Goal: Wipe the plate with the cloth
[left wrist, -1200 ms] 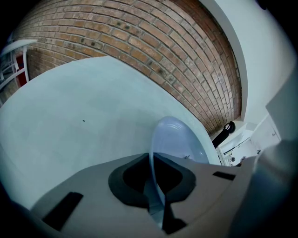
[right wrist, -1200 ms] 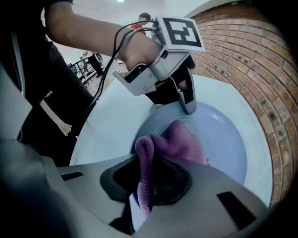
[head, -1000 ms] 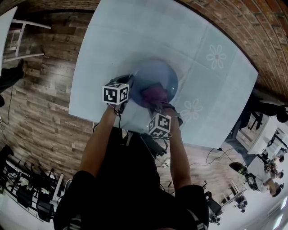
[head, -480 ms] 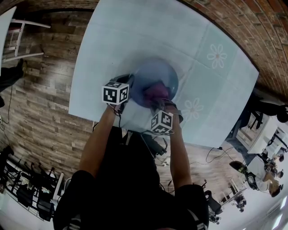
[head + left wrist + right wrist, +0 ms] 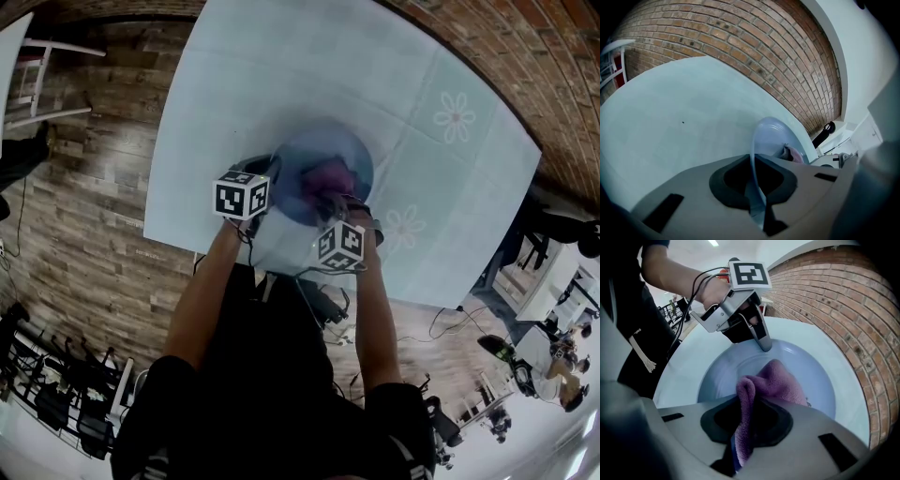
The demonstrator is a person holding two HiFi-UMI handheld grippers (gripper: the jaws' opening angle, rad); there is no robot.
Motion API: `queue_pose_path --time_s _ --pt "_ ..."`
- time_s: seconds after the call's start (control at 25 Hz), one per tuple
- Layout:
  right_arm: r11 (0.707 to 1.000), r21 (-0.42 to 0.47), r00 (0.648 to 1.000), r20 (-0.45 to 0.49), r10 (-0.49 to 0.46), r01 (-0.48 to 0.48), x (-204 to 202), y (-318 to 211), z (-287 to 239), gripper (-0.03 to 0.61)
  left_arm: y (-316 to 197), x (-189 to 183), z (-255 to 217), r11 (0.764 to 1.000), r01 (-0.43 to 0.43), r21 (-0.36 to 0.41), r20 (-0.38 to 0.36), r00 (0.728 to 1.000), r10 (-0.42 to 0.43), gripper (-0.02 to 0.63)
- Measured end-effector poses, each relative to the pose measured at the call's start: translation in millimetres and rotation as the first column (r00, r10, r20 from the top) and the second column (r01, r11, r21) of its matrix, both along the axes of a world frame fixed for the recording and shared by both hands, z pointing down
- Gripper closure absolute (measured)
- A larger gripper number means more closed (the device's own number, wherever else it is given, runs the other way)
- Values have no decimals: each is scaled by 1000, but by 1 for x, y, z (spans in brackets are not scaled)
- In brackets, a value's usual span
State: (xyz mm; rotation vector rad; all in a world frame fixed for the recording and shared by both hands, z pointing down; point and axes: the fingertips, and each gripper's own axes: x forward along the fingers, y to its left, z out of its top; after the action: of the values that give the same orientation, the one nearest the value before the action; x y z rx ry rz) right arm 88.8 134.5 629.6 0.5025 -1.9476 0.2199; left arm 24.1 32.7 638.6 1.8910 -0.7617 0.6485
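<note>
Right hand-held gripper (image 5: pixel 740 451) pinching cloth (image 5: pixel 776 380), above plate (image 5: pixel 813 376)

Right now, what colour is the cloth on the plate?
The cloth is purple; the right gripper view shows it best.

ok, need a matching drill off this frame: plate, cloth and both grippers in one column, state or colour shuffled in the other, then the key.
Things
1. plate
2. cloth
3. left gripper
4. right gripper

States
A. jaws shut on the cloth
B. blue, round, clamped at its rim
C. jaws shut on the plate's rim
D. purple, bunched on the plate

Pairs: 1-B, 2-D, 3-C, 4-A
</note>
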Motion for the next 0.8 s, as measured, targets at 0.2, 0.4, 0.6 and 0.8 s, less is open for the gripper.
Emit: queue_pose_path --time_s 0.2,0.4,0.6,0.8 --pt "1000 10 1000 17 5 -6 2 -18 1 515 -2 -1 1 1000 3 -2 -4 1000 -3 569" --pt "1000 24 1000 13 0 -1 5 -31 -1 515 -1 1 -1 1000 -15 9 5 1000 15 569" --pt "999 44 1000 -1 -23 23 6 -47 -1 515 0 1 -1 1000 -18 15 10 1000 18 569" --pt "997 70 999 -12 -39 40 10 -65 -1 515 0 2 -1 1000 -18 17 10 1000 18 569"
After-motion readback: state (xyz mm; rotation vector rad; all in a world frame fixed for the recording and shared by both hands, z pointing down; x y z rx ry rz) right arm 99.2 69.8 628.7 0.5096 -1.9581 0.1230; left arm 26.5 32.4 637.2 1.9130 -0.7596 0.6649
